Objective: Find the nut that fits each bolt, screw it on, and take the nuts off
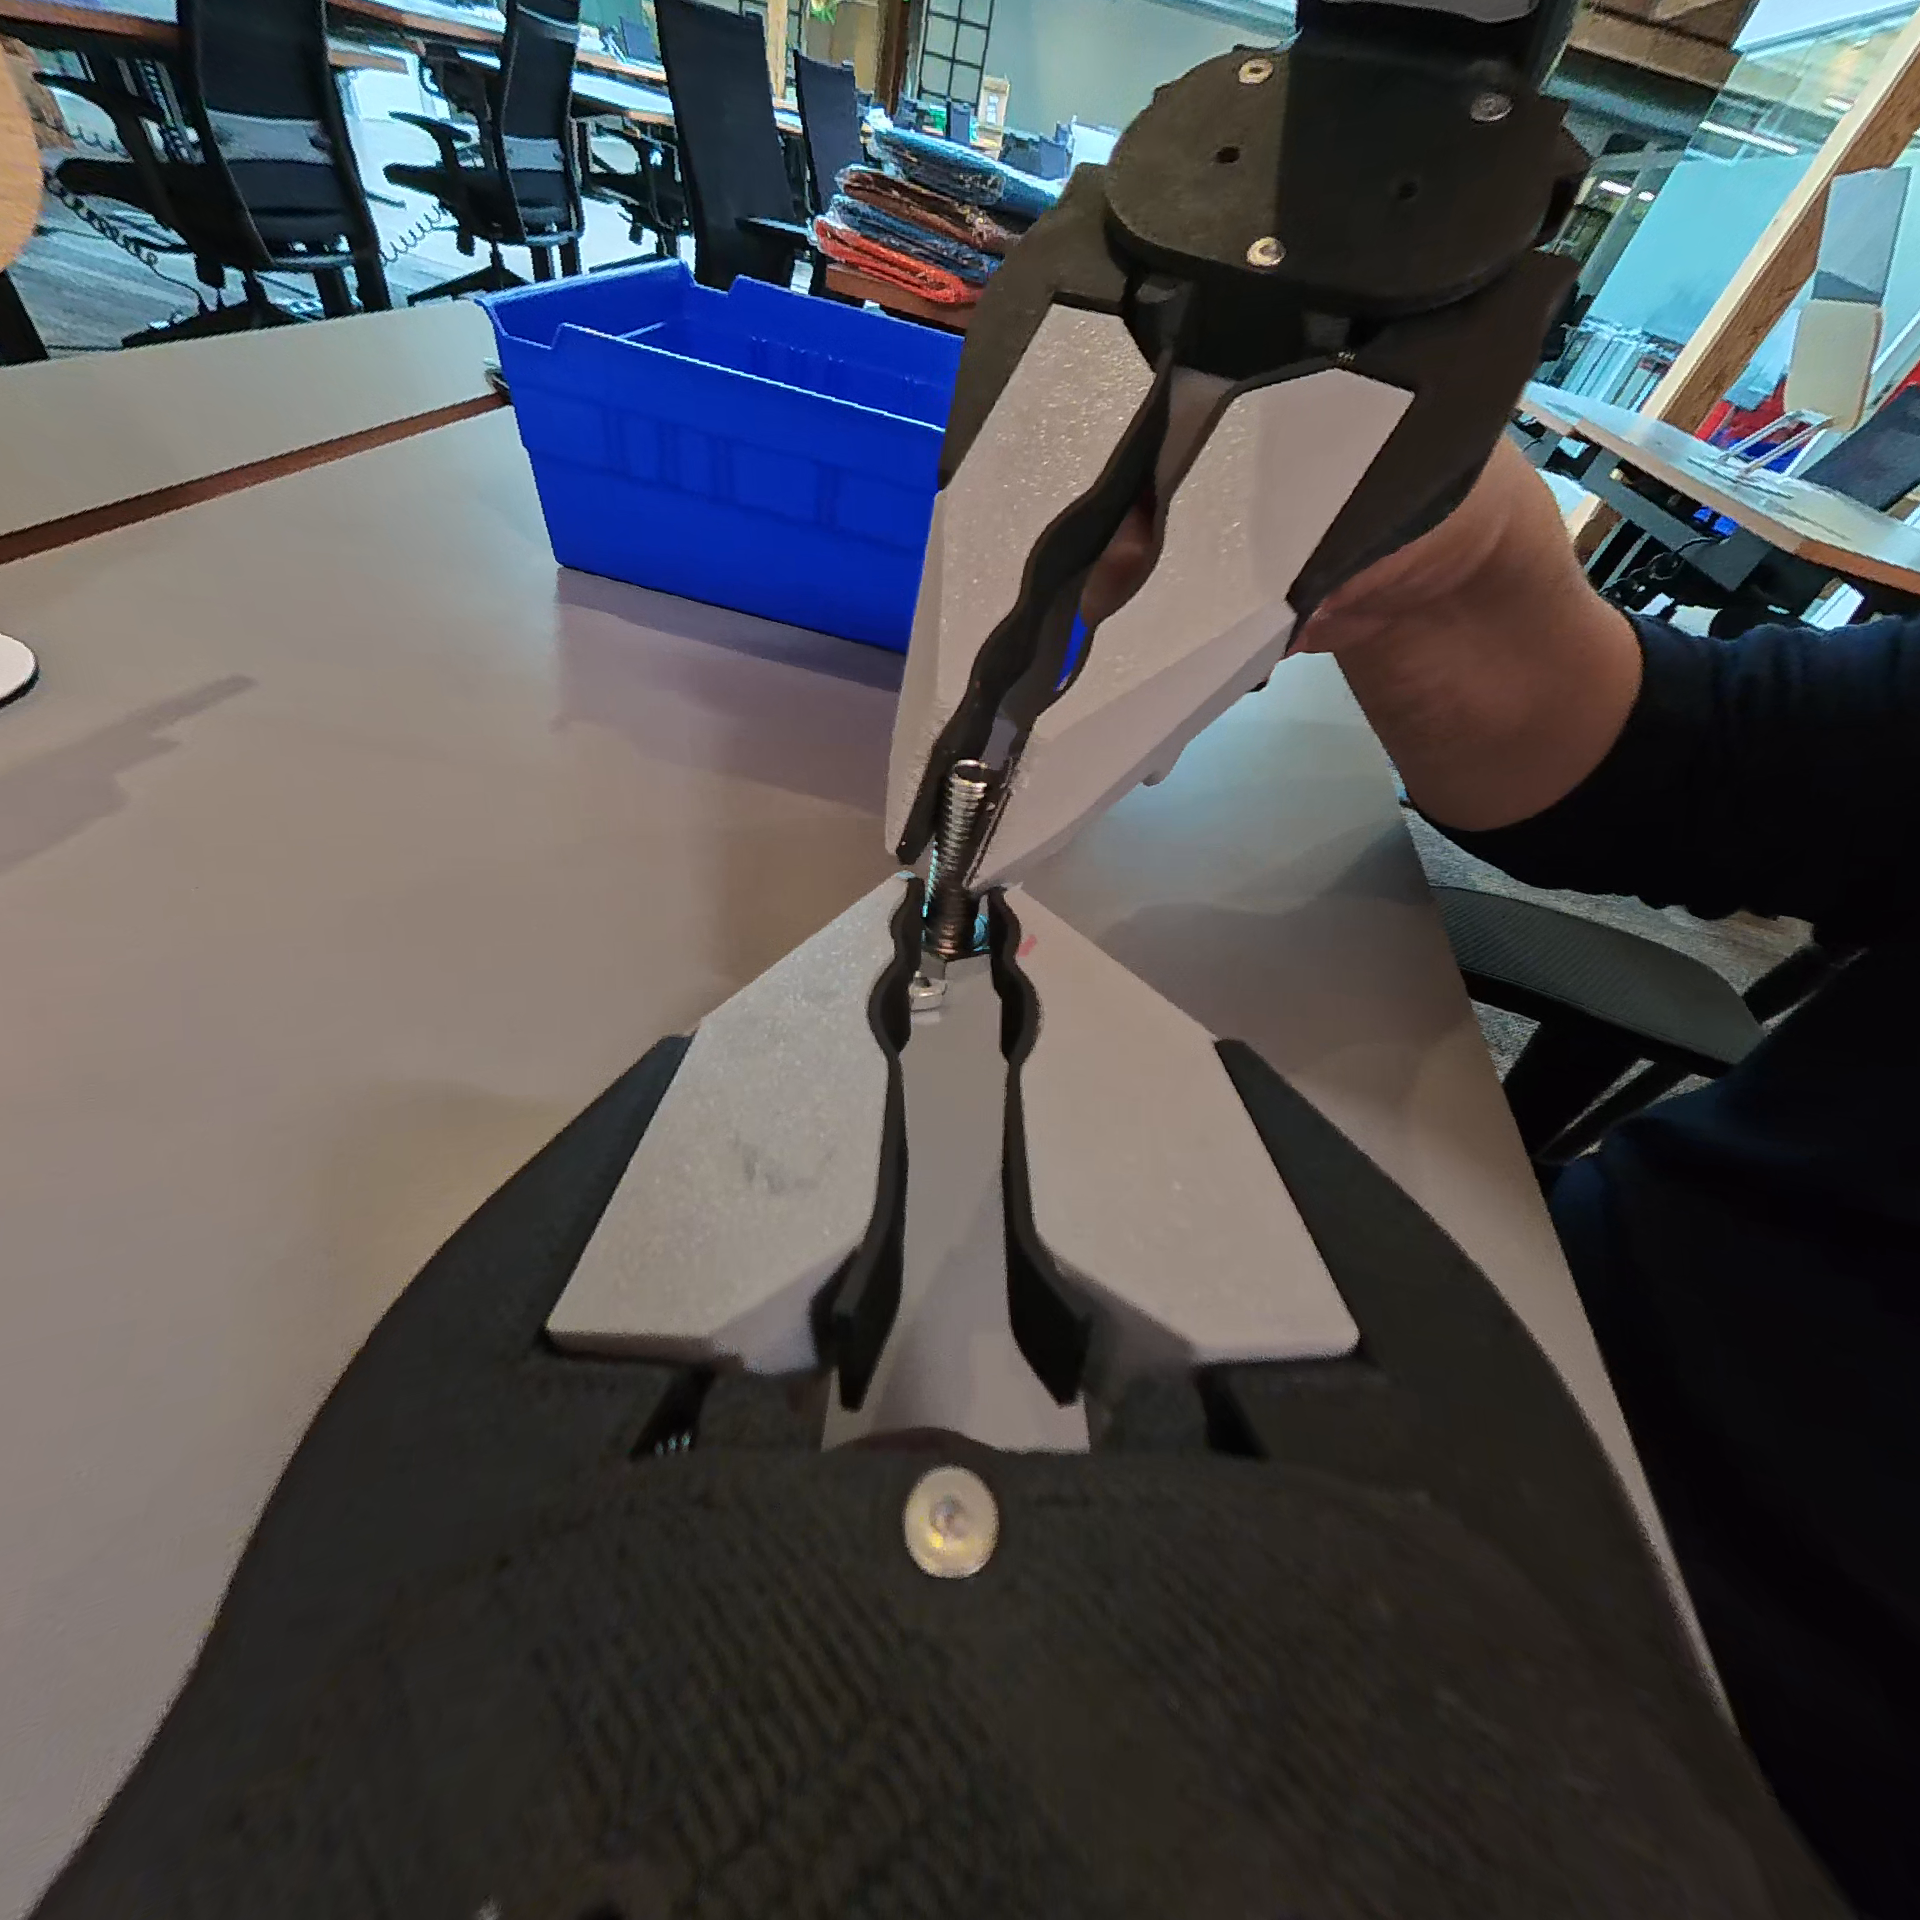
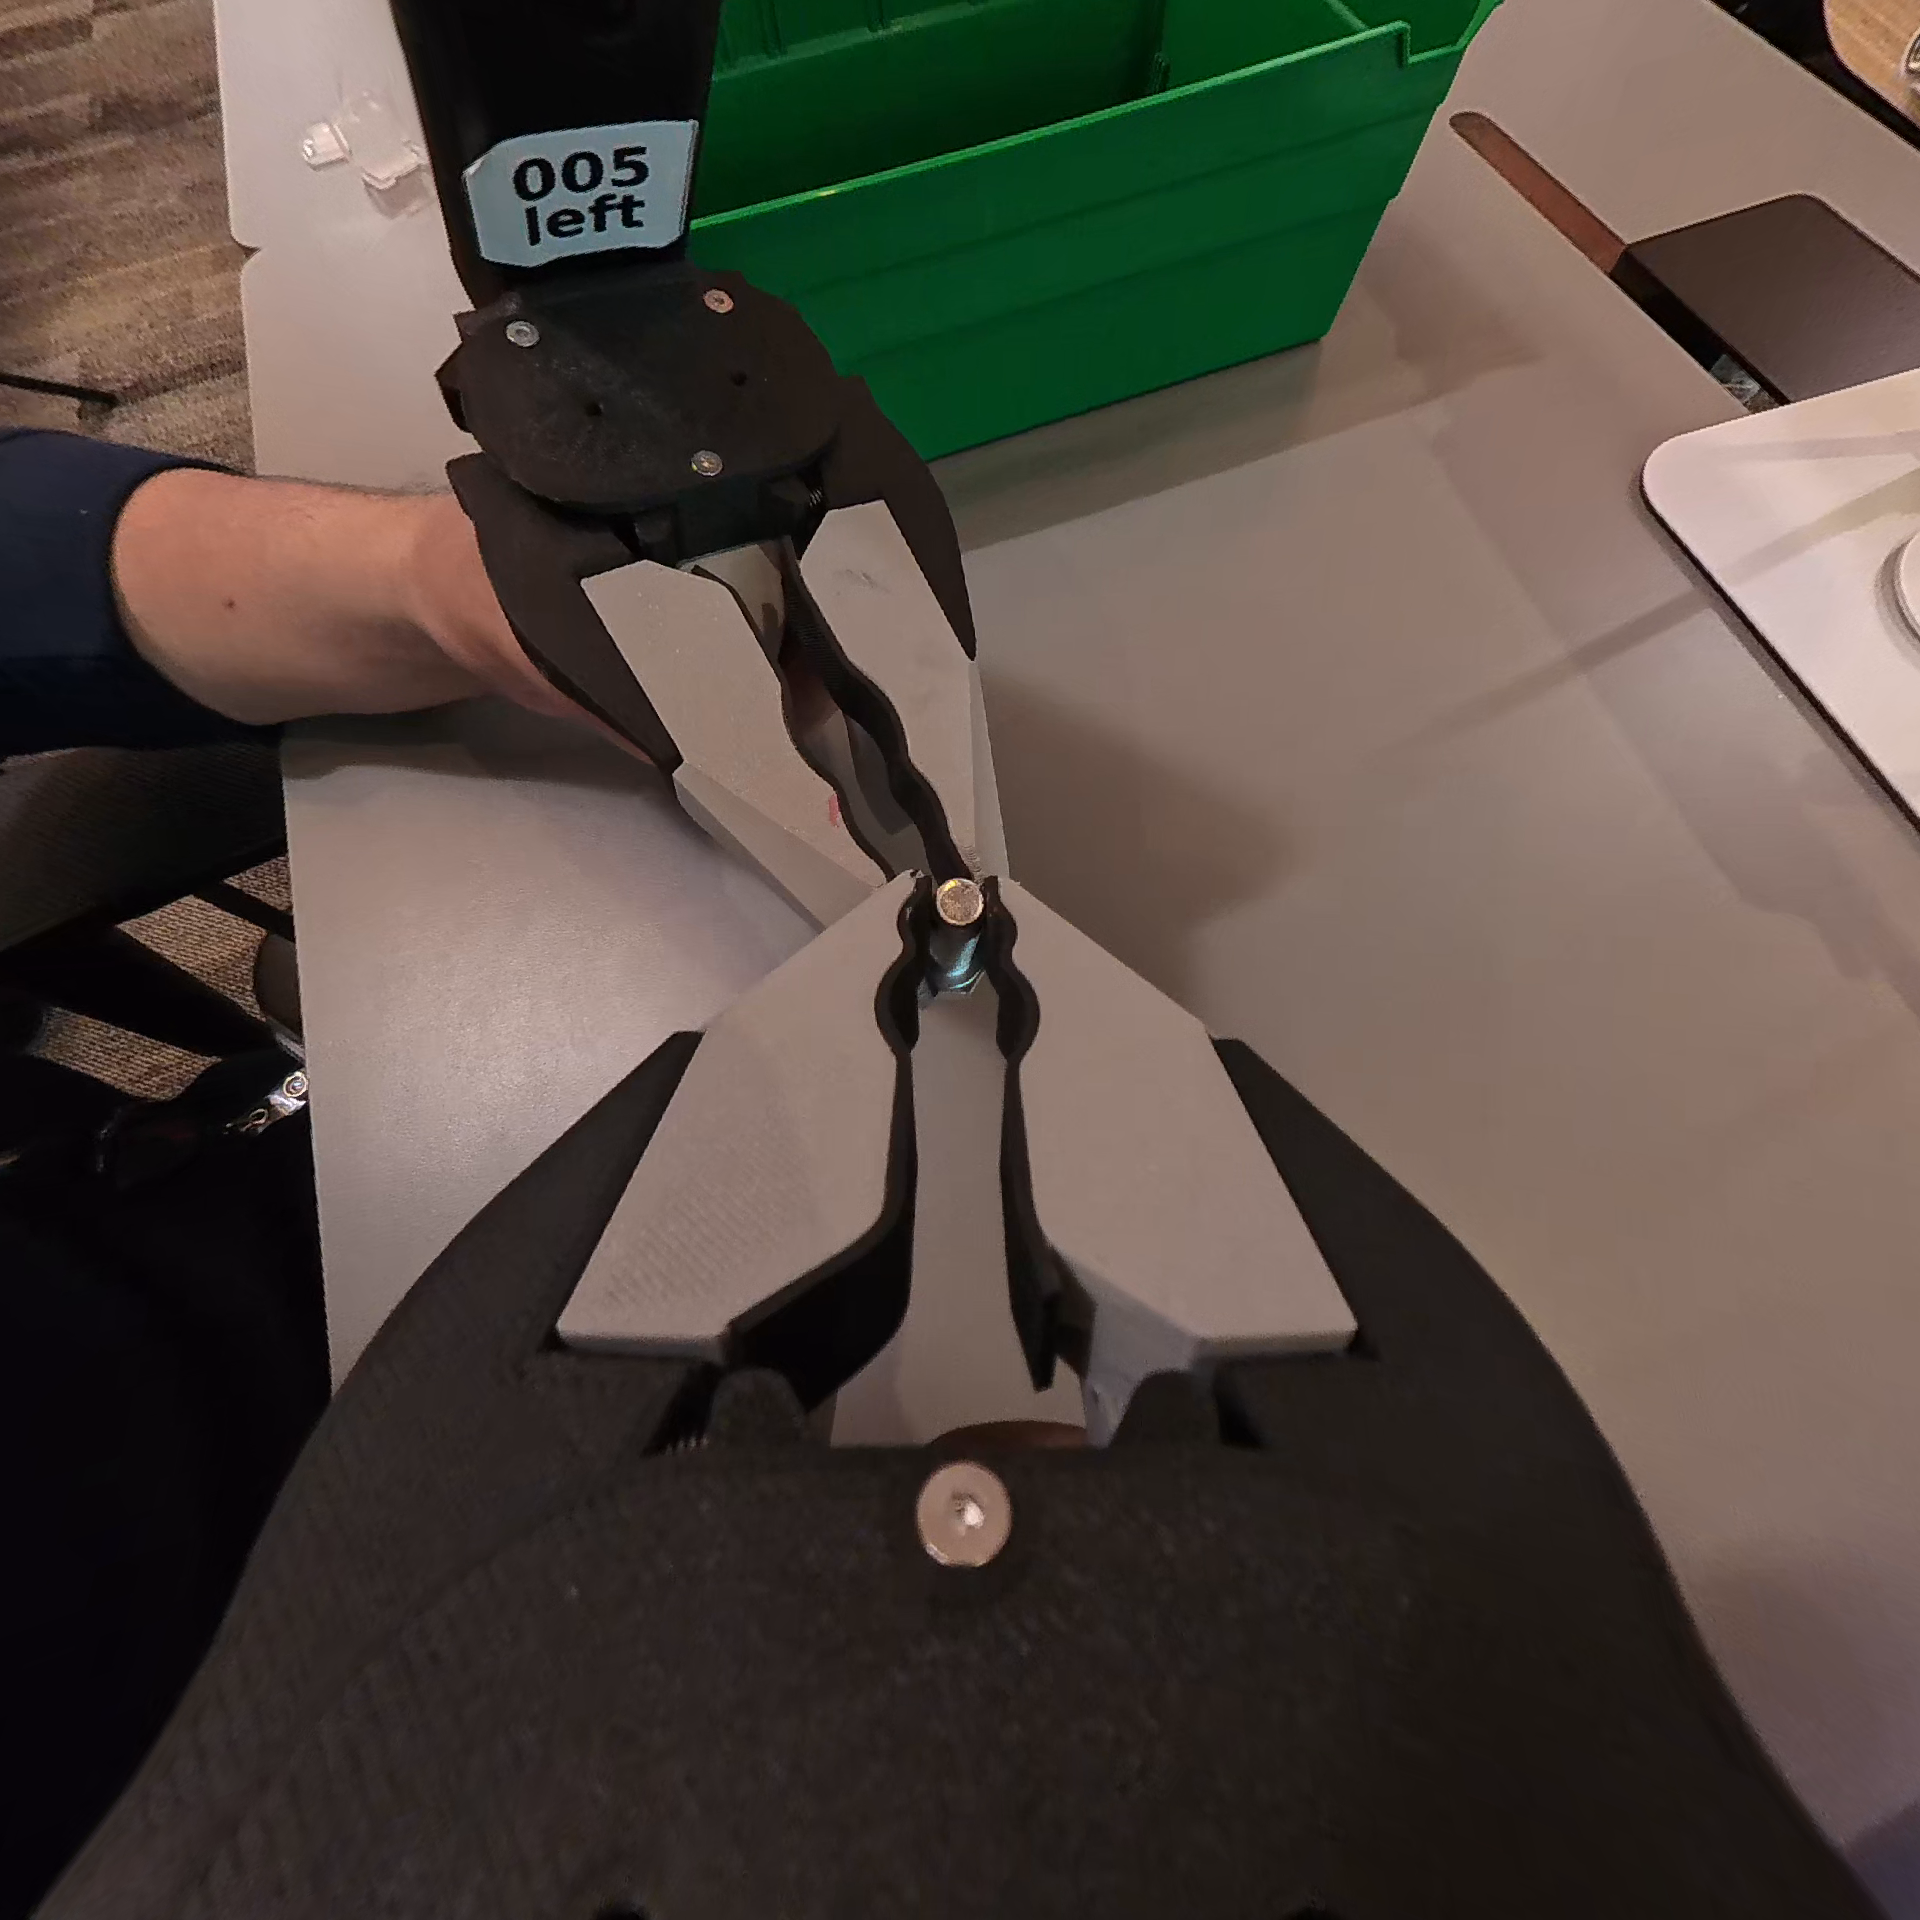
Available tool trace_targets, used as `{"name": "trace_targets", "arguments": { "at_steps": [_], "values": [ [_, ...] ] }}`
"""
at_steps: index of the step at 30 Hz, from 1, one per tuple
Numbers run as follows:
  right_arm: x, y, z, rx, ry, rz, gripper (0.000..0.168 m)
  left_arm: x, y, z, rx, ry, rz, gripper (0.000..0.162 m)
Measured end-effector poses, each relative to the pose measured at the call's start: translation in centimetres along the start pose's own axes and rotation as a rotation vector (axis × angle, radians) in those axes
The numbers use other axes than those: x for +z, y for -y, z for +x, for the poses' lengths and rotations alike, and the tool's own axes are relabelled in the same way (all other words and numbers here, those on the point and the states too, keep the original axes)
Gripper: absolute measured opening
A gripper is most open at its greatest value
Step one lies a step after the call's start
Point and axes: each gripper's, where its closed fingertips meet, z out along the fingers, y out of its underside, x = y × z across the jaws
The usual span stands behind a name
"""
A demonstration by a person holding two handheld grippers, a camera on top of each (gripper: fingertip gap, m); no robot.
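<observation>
- Left wrist view: our left claw (image 1: 951, 925) clamps the nut (image 1: 951, 932) above the worktop (image 1: 364, 831), holding it fixed so the thread can turn.
- Our right claw (image 1: 961, 857) grips the bolt (image 1: 961, 821) shank, tip to tip with the left claw and aligned with the nut.
- Right wrist view shows a green bin (image 2: 1039, 260) behind.
</observation>
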Motion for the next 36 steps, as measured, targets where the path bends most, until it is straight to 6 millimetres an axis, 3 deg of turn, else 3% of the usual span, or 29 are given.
{"name": "trace_targets", "arguments": {
  "at_steps": [13,22,26,31,36],
  "values": [
    [-0.5,0.0,-1.0,0.009,0.077,0.026,0.007,-0.1,0.2,1.7,-0.229,-0.211,0.025,0.012],
    [-0.3,-0.7,-0.4,0.061,0.078,0.017,0.007,0.0,-0.1,0.9,-0.111,-0.115,-0.002,0.016],
    [-0.5,-0.6,-0.4,0.081,0.09,0.042,0.006,-0.1,-0.1,0.7,-0.029,-0.076,-0.009,0.007],
    [-0.6,-0.6,-0.6,0.083,0.092,0.047,0.006,0.2,-0.3,0.6,-0.036,-0.065,-0.011,0.014],
    [-0.5,-0.6,-0.5,0.084,0.085,0.048,0.006,0.2,-0.3,0.6,-0.008,-0.052,-0.015,0.011]
  ]
}}
